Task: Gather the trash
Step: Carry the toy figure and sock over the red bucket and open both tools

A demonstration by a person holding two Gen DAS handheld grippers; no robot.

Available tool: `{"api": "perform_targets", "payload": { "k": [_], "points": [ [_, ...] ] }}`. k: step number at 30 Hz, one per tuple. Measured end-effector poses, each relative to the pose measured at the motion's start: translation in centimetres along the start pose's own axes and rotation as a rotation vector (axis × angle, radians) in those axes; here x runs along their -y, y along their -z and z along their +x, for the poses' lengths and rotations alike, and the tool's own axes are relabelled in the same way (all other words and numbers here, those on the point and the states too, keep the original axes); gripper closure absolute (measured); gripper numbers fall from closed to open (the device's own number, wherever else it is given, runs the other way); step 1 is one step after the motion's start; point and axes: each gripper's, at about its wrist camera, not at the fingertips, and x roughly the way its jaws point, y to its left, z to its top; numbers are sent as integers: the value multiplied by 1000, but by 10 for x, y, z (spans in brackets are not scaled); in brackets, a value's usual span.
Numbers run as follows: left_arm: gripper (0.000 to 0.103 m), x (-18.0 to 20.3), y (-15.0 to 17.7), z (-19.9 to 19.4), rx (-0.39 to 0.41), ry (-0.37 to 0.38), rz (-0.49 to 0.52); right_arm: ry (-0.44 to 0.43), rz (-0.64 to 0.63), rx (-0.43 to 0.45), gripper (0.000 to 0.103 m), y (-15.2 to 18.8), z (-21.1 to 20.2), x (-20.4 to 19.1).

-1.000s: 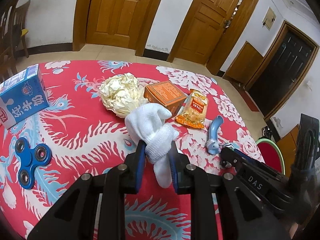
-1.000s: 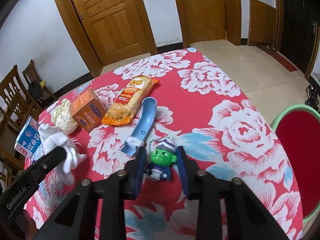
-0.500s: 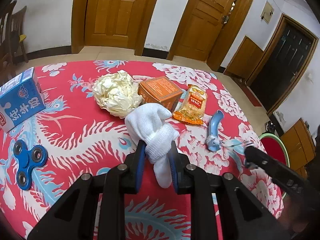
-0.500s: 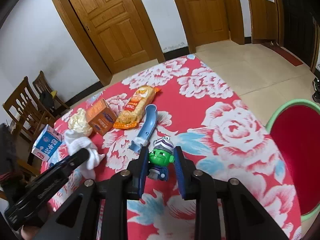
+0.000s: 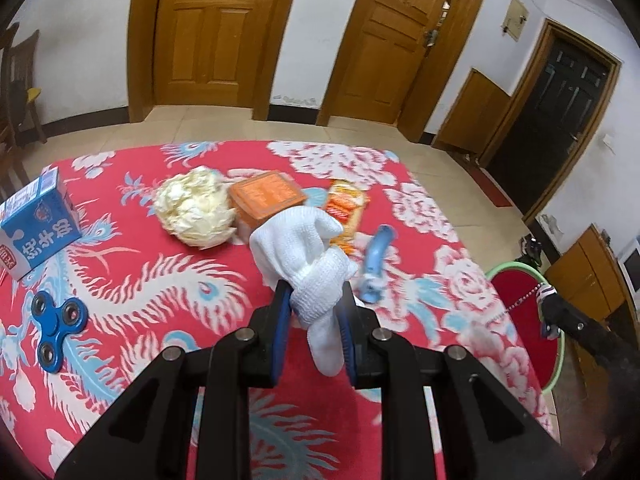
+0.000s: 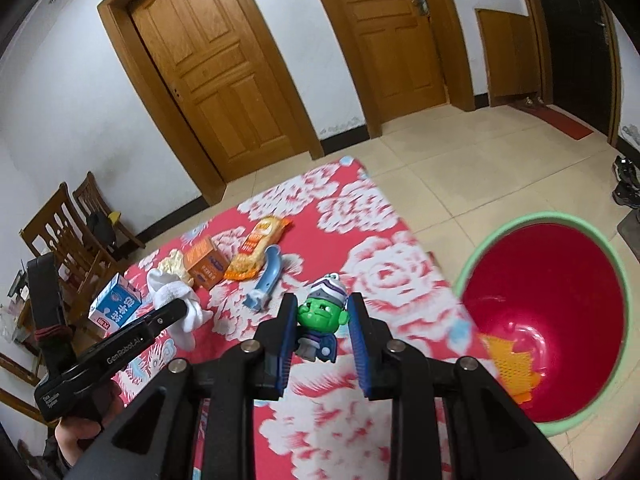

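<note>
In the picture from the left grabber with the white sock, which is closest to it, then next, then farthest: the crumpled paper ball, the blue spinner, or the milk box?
1. Crumpled paper ball, just beyond the left gripper, slightly left.
2. Blue spinner, far left.
3. Milk box, at the far left edge.

Bin (image 6: 560,280) mouth open beside table (image 6: 384,272), path unobstructed

This is looking like a room in a home. Wooden doors (image 6: 224,76) are standing in white walls, wooden chairs (image 6: 68,232) are waiting by the wall, and a flowery red cloth is covering the table (image 5: 360,168). Shoes (image 6: 626,184) are lying on the tiled floor (image 6: 460,168).
</note>
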Motion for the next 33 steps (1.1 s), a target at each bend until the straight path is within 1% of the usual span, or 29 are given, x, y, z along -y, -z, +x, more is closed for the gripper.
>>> {"api": "perform_targets", "payload": {
  "k": [6, 14, 22, 25, 33],
  "points": [
    [81, 28, -2, -10, 0, 54, 39, 39, 31, 39, 75, -1, -28, 27],
    [81, 66, -2, -16, -7, 106, 101, 82, 86, 78, 75, 2, -52, 61],
    [81, 107, 0, -13, -23, 159, 167, 122, 138, 95, 75, 6, -65, 93],
    [81, 124, 2, -9, -42, 185, 195, 138, 163, 95, 75, 8, -68, 105],
    [81, 159, 12, 3, -76, 227, 257, 178, 232, 76, 75, 17, -66, 141]
  ]
}}
